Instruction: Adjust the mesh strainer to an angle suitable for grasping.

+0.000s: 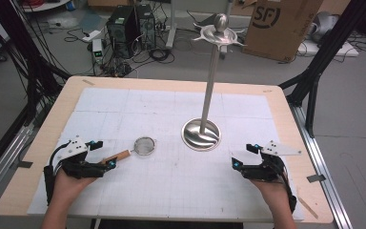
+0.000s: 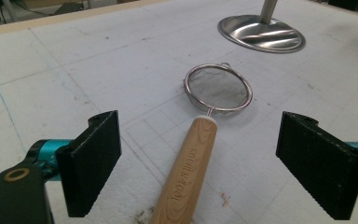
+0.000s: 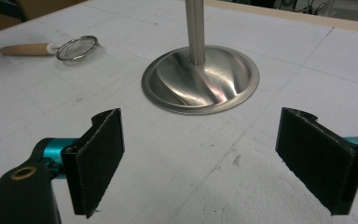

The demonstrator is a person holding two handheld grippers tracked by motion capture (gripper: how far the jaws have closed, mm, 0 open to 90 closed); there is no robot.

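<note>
White mat, wooden-handled strainer (round mesh)

One small mesh strainer with a single wooden handle lies on the table, toward its left edge. One tall steel stand rises near the middle, on one round base, with one ball-topped hook crown at its top. Two hand-held grippers are at the near edge: the left gripper near the left corner and the right gripper near the right corner, each with two black jaws standing apart. One white gridded sheet covers the tabletop. On the floor beyond the far edge stand two dark computer towers and one cardboard box.
</note>
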